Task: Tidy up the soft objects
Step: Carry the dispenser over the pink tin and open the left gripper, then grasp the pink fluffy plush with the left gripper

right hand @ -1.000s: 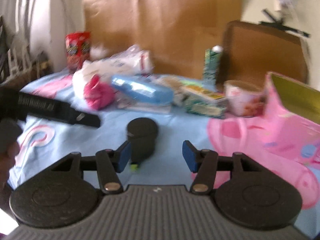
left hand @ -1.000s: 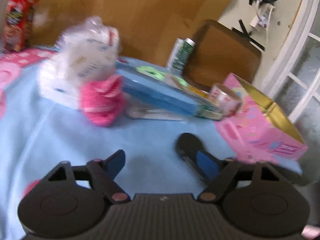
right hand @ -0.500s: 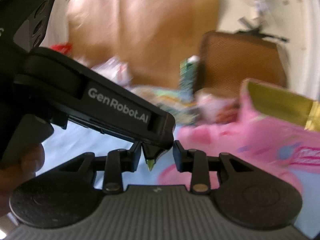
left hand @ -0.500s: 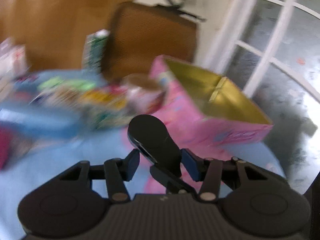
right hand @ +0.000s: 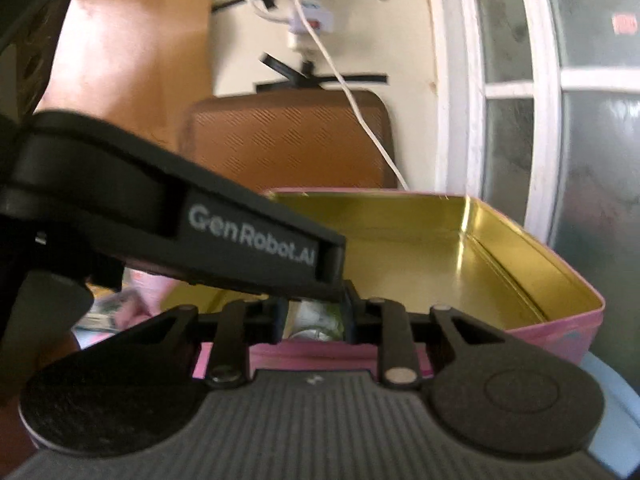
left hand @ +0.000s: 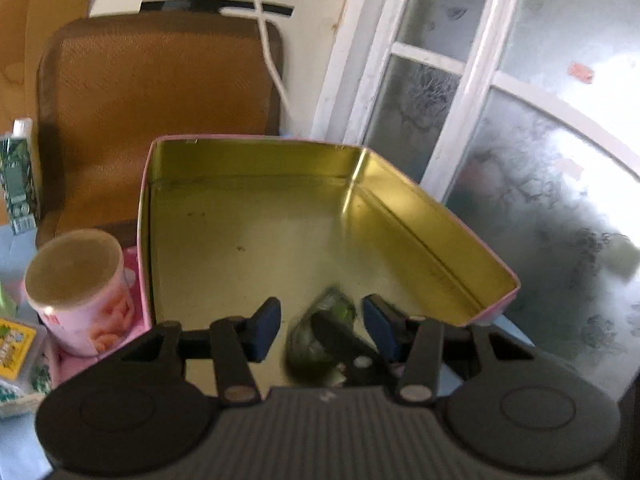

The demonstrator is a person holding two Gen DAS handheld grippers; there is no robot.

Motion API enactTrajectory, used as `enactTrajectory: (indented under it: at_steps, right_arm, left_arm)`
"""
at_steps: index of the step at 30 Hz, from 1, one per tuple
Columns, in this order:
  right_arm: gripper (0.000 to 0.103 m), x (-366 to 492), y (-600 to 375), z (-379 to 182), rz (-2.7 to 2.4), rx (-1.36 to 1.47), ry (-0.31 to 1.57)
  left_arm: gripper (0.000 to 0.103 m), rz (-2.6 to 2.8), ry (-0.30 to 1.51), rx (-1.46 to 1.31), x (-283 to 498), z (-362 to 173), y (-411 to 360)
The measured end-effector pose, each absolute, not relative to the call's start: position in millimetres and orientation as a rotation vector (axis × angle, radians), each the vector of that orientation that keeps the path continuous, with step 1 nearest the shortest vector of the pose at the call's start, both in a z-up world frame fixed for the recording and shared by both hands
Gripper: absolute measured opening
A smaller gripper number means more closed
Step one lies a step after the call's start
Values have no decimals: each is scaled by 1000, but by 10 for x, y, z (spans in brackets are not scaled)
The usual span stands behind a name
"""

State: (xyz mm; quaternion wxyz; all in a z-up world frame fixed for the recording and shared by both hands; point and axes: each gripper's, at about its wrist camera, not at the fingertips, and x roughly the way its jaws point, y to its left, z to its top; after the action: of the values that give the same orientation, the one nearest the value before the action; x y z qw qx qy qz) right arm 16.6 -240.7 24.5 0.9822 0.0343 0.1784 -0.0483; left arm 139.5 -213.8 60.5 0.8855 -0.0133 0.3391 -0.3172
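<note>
Both tools hang over the open pink tin (left hand: 248, 216), whose gold floor is bare, so nothing soft has gone in yet as far as the pictures show.

The right tool (right hand: 314, 316) is closing on a small pale-green soft thing (right hand: 320, 320), which sits between its pads above the near wall of the tin. The same thing shows blurred in the left wrist view (left hand: 320, 336), low between the left tool's (left hand: 320, 322) pads. Those pads stand apart with a clear gap on the left side; one dark finger of the right tool lies across that gap. Whether the left tool presses on anything cannot be told.

In my judgement this first piece is about to be dropped in, and most of the sorting is left.

A pink cup (left hand: 80, 288) stands just beside the tin's left wall, and a brown chair back (left hand: 160, 112) rises behind it. The left tool's body crosses the right wrist view and crowds the tin's near edge.
</note>
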Motion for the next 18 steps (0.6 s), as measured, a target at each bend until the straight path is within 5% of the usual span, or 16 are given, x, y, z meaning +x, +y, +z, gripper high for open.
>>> enactTrajectory:
  at_steps: [3, 11, 18]
  right_arm:
    - [41, 114, -2454, 230, -104, 112, 339]
    - [44, -237, -2101, 213, -17, 191, 225]
    - [45, -246, -1259, 181, 245, 67, 307]
  left_arm:
    - [49, -677, 665, -46, 1303, 667, -1993]
    - [59, -521, 482, -87, 621, 705, -694]
    - [61, -176, 501, -126, 18, 335, 730]
